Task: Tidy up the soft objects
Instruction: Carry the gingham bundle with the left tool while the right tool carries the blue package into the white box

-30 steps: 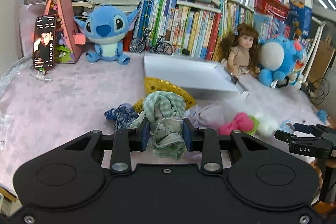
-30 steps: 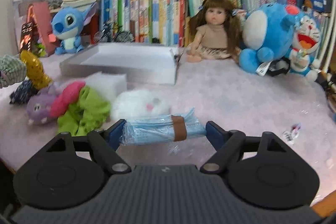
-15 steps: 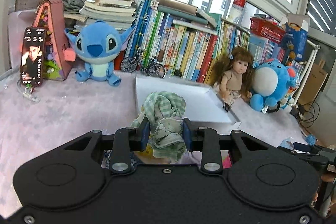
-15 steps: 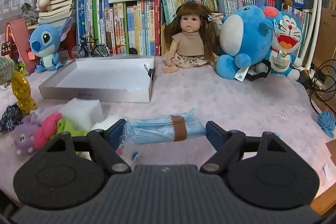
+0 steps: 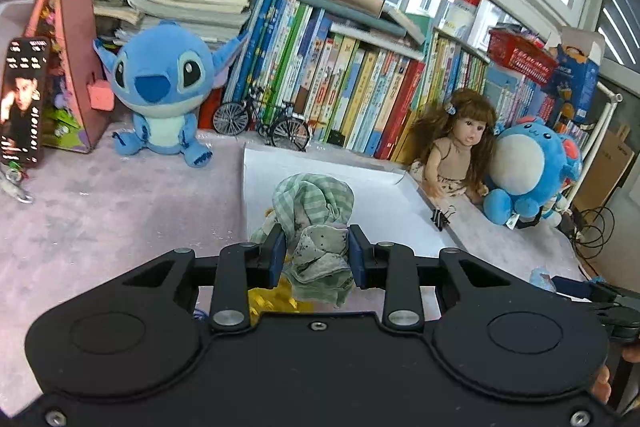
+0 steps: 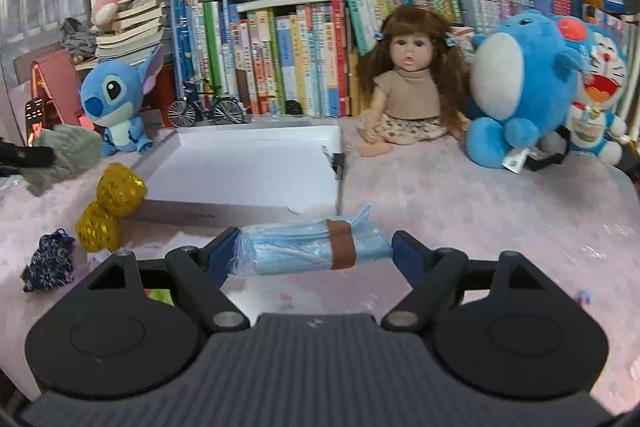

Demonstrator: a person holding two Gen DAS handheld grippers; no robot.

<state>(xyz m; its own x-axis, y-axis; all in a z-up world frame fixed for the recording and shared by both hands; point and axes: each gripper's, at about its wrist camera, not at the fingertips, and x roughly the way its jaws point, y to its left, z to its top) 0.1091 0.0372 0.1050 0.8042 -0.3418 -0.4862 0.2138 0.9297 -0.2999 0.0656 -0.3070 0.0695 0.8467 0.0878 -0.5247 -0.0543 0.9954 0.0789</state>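
On the left, your left tool (image 5: 316,253) is narrow and holds a bundle of green cloth (image 5: 316,211) between its pads. The cloth hangs in the air above the near-left part of the white tray (image 5: 384,203). It is soft and light, it folds and sags, so a grip in the thick middle of the bundle is the safest; a loose corner could slip out. It cannot break if you drop it.

Below it, on the tabletop (image 6: 460,195) in front of the tray, lie a gold pouch (image 6: 112,203) and a dark blue cloth (image 6: 48,263). I judge both soft and easy to pinch at the middle.

On the right, your right tool (image 6: 312,253) stands wide and holds a pack of blue masks (image 6: 296,251) by its two ends, in front of the tray's near edge. The pack is light, and its plastic wrap looks slippery. Held endwise it may bend, so keep the pressure gentle and steady.
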